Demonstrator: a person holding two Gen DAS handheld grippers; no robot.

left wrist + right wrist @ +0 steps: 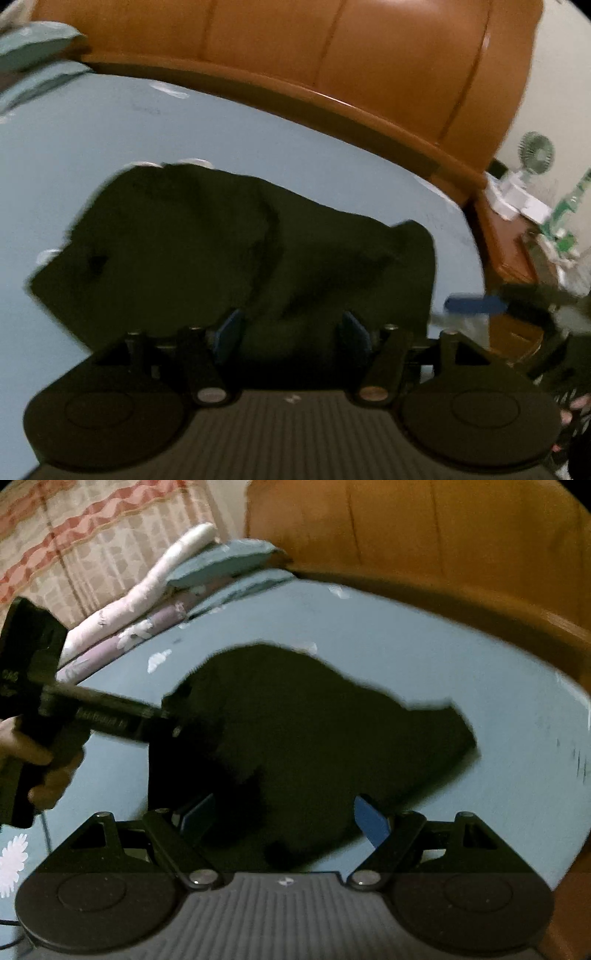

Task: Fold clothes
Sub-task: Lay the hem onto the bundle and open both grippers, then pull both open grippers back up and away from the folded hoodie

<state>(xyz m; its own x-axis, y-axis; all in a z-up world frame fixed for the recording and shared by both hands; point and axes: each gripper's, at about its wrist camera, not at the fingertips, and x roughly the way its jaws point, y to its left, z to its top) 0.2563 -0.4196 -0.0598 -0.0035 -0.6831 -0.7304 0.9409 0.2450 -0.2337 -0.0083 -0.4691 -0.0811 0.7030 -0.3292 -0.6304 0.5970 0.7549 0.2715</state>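
A dark green garment [240,251] lies crumpled on the light blue bed sheet [92,140]. My left gripper [293,332] hovers over its near edge, blue pads apart and not pressing on the cloth. In the right wrist view the same garment [314,731] looks almost black. My right gripper [284,818] stands open above its near edge, nothing pinched between the pads. The left gripper [162,716], held by a hand [44,768], reaches the garment's left side. One blue finger of the right gripper [474,304] shows at the garment's right edge.
An orange-brown headboard [332,55] curves behind the bed. A teal pillow [221,561] and folded floral blankets [140,616] sit at the far left corner. A nightstand on the right carries a small fan [537,149] and a green bottle [569,206]. A patterned curtain [74,535] hangs behind.
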